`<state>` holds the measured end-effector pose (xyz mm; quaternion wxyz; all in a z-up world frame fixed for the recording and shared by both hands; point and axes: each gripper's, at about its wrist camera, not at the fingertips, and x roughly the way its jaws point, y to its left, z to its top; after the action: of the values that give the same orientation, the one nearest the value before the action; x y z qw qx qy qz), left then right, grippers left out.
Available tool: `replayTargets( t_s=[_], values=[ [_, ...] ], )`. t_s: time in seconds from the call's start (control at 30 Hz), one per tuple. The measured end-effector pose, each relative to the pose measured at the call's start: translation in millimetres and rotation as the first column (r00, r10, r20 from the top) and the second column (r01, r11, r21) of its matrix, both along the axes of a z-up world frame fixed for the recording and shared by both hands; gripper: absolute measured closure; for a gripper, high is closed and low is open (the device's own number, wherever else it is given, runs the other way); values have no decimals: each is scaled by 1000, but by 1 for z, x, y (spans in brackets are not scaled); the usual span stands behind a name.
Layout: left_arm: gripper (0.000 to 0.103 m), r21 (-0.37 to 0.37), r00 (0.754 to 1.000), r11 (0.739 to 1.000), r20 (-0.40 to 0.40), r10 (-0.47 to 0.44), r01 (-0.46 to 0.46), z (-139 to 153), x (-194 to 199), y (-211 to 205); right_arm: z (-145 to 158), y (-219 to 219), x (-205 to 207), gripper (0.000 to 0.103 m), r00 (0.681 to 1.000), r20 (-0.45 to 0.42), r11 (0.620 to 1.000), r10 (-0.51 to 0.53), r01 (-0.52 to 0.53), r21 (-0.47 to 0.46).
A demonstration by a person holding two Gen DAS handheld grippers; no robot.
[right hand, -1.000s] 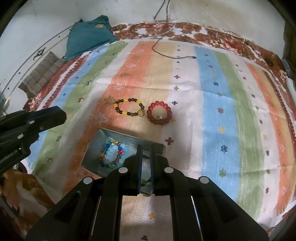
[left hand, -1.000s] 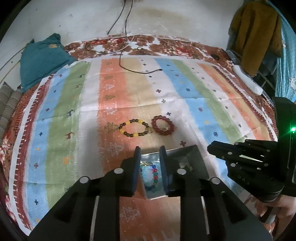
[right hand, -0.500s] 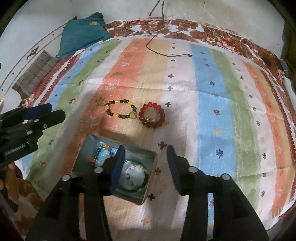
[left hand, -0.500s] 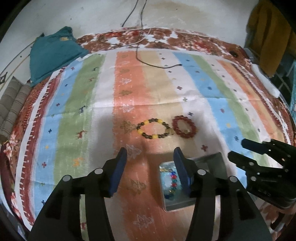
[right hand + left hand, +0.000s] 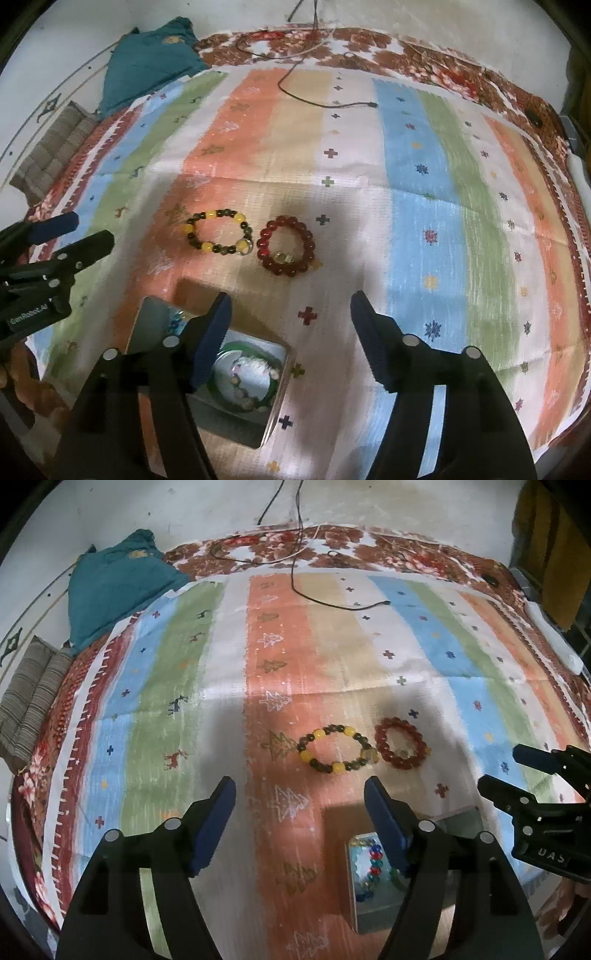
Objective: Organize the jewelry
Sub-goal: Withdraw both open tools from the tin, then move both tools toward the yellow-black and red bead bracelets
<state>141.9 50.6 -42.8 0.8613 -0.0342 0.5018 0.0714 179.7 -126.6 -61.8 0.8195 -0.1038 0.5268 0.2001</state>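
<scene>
A yellow-and-dark bead bracelet (image 5: 337, 748) (image 5: 220, 233) and a red bead bracelet (image 5: 401, 742) (image 5: 287, 246) lie side by side on the striped cloth. A metal tin (image 5: 373, 915) (image 5: 275, 398) sits nearer me, holding a multicoloured bead bracelet (image 5: 372, 864) and a green bangle with a pale bead bracelet (image 5: 246, 376). My left gripper (image 5: 300, 805) is open and empty, above the cloth left of the tin. My right gripper (image 5: 290, 317) is open and empty, over the tin's right edge. Each gripper shows at the side of the other's view.
A black cable (image 5: 334, 603) lies across the far part of the cloth. A teal cloth (image 5: 114, 579) and a striped cushion (image 5: 29, 705) sit at the far left. A white object (image 5: 554, 638) lies at the right edge.
Both grippers opened from shut or nearly shut and pulled back up from the tin. A bracelet now lies in each side of the tin. The left view shifted leftward.
</scene>
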Motion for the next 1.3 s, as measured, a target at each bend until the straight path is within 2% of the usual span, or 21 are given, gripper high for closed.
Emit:
replayTargets(
  t_s=[0.13,0.27,0.47,0.6,0.97,1.3],
  values=[
    [29,7,1000,1000,-22,18,-18,-7,11,6,-4,2,8,33,1000,-6,1000,-6,6,-16],
    [26,13,1000,1000,-12,17,-16,-7,18,7,0,2,14,33,1000,16,1000,-22,22,4],
    [21,37,1000,999,-16,13,-13,-13,31,7,-8,7,25,33,1000,-5,1000,-13,13,-18],
    [18,17,999,1000,-29,23,-22,-20,40,12,-15,9,34,33,1000,-26,1000,-17,16,-22],
    [17,31,997,999,-68,31,-29,-35,60,16,-29,18,49,33,999,-47,998,0,-2,-56],
    [18,28,997,1000,-83,2,0,-44,74,18,-45,24,63,33,997,-79,996,-1,-6,-84]
  ],
)
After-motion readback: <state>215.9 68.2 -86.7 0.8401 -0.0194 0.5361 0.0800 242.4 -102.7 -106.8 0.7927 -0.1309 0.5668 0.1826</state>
